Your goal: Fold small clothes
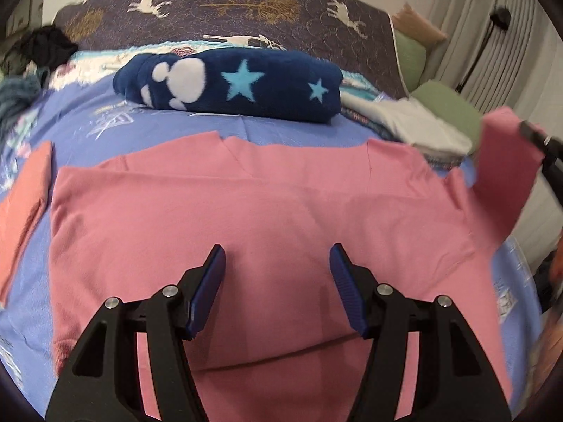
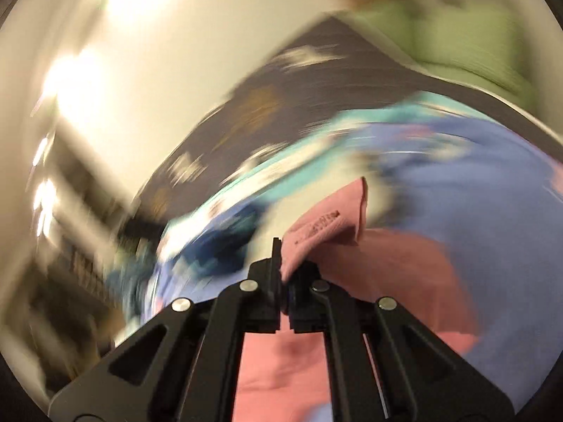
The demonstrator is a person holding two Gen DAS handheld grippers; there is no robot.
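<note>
Bed (image 1: 147, 130) with a periwinkle-blue printed sheet

On it lie a spread pink knit shirt (image 1: 246, 218), a folded salmon-orange garment (image 1: 24, 207), a rolled navy star-patterned fleece blanket (image 1: 232, 82) and folded white cloth (image 1: 422, 123).

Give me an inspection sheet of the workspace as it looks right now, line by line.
Surface: bed with blue-violet printed sheet.
Job's things: pink garment spread flat; its right part is lifted off the bed.
Clutter: navy star blanket beyond the garment, folded orange-pink cloth at left, pale folded stack at right, green pillows.
Grippers: left gripper open above the garment; right gripper shut on the garment's edge.
Cables: nothing seen.
Surroundings: dark deer-print cover at the bed's far end, curtains at right; right wrist view blurred.
</note>
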